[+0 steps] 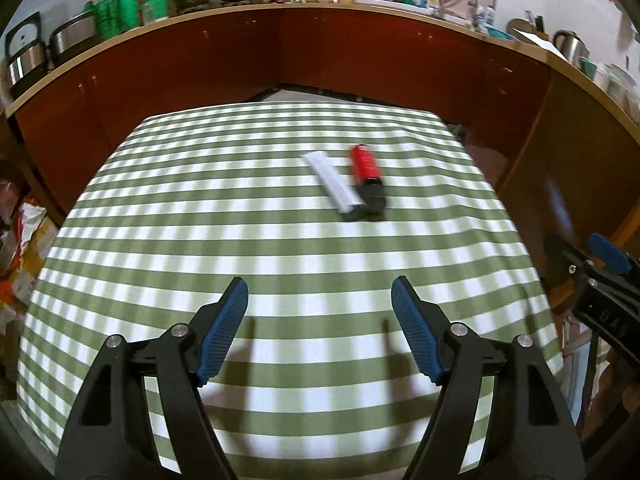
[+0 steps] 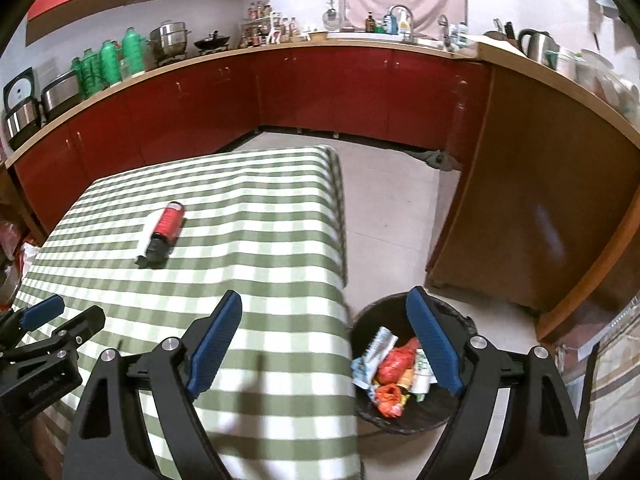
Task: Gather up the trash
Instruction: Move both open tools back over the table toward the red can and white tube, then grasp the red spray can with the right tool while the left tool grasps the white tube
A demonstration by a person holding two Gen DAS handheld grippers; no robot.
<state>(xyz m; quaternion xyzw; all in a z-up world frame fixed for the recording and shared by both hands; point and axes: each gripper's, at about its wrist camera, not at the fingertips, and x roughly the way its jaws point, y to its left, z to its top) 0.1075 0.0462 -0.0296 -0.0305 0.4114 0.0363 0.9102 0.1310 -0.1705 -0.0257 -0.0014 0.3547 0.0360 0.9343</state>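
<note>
Two pieces of trash, a red-and-black can [image 1: 366, 178] and a white wrapper [image 1: 332, 182], lay touching mid-tabletop [image 1: 200, 240] while both the left gripper [image 1: 320, 332] and right gripper [image 2: 324, 344] hung released and empty, so reaching toward either item seemed next, the bin [image 2: 404, 412] waiting beside the tabletop.

open cloth, two items in the way
only a red can [image 1: 365, 168] and white wrapper [image 1: 332, 184], touching, interrupt the checked tablecloth [image 1: 200, 208]; bare floor [image 2: 384, 216] surrounds the bin [image 2: 404, 420].

Green flasks [image 2: 108, 62] on red-fronted counter [image 2: 320, 80]
</note>
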